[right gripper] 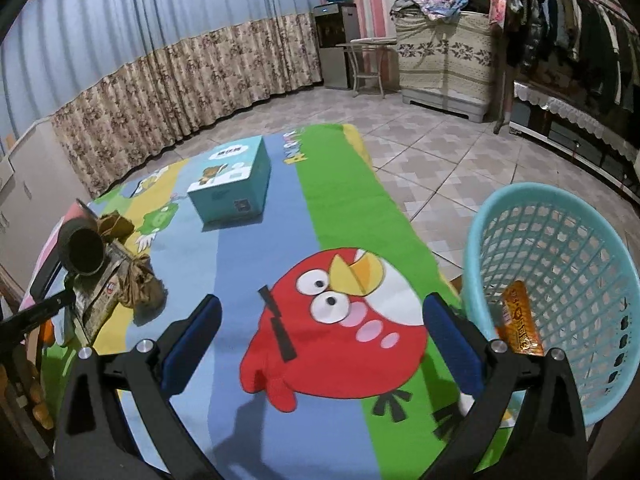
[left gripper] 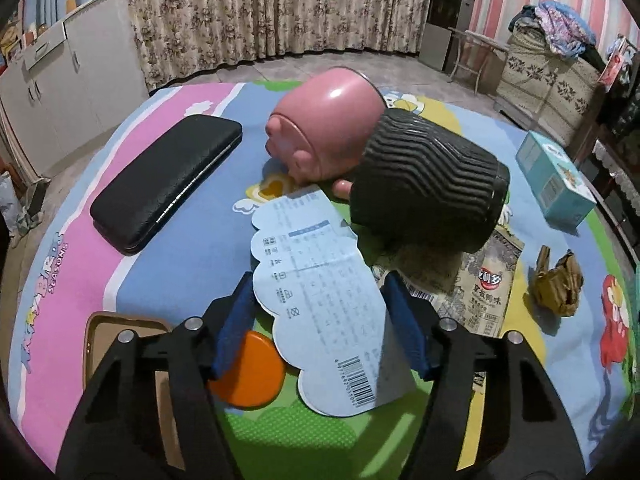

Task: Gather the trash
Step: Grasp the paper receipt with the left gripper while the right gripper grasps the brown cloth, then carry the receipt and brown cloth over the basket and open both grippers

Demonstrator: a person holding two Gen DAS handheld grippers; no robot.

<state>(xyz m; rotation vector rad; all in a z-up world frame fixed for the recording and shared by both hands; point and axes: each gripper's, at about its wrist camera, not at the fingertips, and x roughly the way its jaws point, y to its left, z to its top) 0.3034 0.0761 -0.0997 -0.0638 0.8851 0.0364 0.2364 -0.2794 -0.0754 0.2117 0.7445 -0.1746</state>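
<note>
The light blue paper card (left gripper: 320, 312), cloud-shaped with printed text and a barcode, is between the two blue pads of the left tool (left gripper: 320, 320). The pads stand on both sides of the card and seem to press its edges, so this tool is closed on it; the card looks lifted above the surface (left gripper: 168, 280). Under the card an orange round lid (left gripper: 250, 372) lies on the colourful cartoon cloth. Just behind the card a black ribbed cup (left gripper: 428, 192) lies on its side, and behind it a pink cup (left gripper: 328, 132) also lies tipped, touching the black one. Under the black cup there is a flat snack wrapper (left gripper: 480, 288) with printed characters, and to the right of it a crumpled brown wrapper (left gripper: 558, 284). A black case (left gripper: 168, 184) lies on the left part of the cloth, and a light blue carton (left gripper: 554, 180) stands at the far right. A brown tray (left gripper: 104, 336) is at the near left edge.

The right tool (right gripper: 320, 344) is wide open and holds nothing; it hangs over the red bird picture (right gripper: 340, 332) on the cloth. Beside its right finger stands a turquoise plastic basket (right gripper: 560, 280), just off the edge of the surface, with an orange snack packet (right gripper: 520, 320) inside it
</note>
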